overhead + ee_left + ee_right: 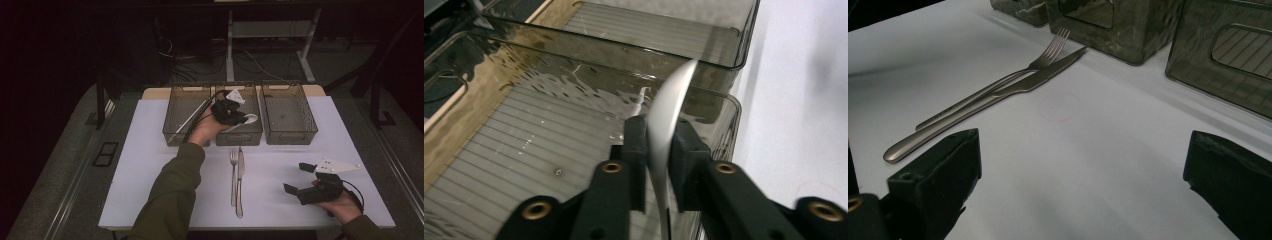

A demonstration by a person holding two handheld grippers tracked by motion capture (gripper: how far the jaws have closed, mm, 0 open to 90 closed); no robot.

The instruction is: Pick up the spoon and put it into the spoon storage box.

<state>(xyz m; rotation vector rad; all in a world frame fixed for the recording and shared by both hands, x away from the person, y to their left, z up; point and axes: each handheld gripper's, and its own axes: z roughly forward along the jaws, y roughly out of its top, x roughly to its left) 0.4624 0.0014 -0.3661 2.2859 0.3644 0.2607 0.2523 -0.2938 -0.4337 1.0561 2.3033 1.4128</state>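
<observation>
My left gripper (234,115) hovers over the middle one of three smoky plastic bins (239,138), shut on a silver spoon (250,119). In the left gripper view the spoon (663,135) stands edge-on and blurred between the two black pads, its bowl reaching up over the bin's ribbed floor (524,145). My right gripper (299,178) rests at the front right of the white table, jaws wide open with nothing between them. In the right gripper view it (1083,185) faces a fork (998,82) and a knife (1013,90) lying side by side.
The fork (233,175) and knife (240,180) lie parallel at the table's front centre. The left bin (175,131) and the right bin (290,136) flank the middle one near the table's far edge. A black cable trails from the left gripper across the left bin.
</observation>
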